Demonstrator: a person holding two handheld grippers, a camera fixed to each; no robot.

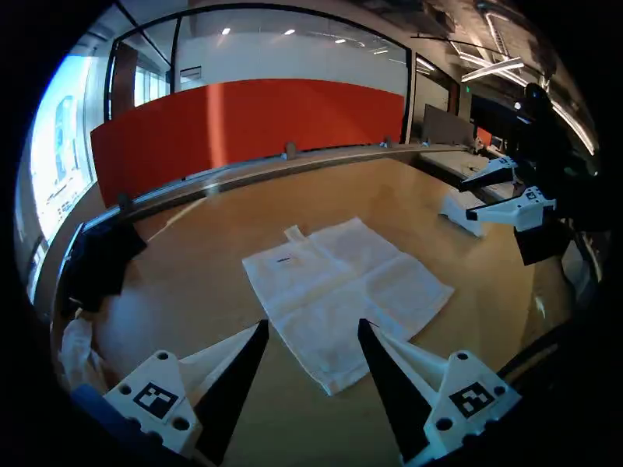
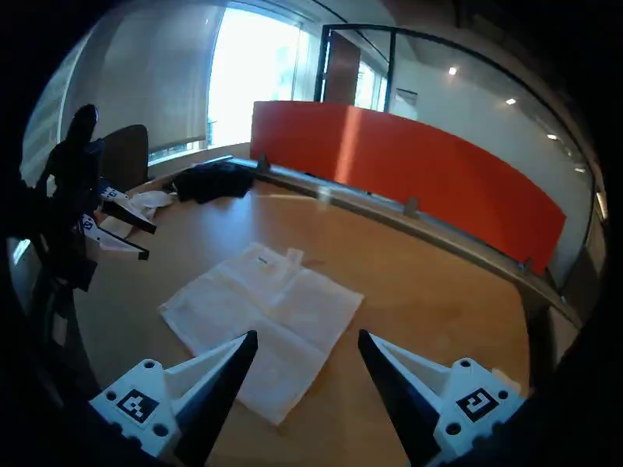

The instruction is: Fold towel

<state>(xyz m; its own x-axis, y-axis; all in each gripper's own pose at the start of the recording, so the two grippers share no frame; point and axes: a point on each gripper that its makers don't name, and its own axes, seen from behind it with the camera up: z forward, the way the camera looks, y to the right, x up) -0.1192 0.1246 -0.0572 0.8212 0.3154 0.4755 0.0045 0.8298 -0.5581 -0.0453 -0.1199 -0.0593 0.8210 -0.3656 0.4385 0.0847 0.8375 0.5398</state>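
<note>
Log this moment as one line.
towel: spread flat on table | left gripper: open, clear of towel | right gripper: open, clear of towel | fold: not started

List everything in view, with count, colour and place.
towel: one, white, spread flat and creased, centre of the table
table: one, light wood, under everything
dark cloth: one, black, bunched at the table's edge
white cloth: one, white, crumpled, beside the dark cloth
partition: one, orange, along the table's far edge
left gripper: one, white with black fingers, open, pointed at the towel
right gripper: one, same colours, open, pointed at the towel from another side
</note>
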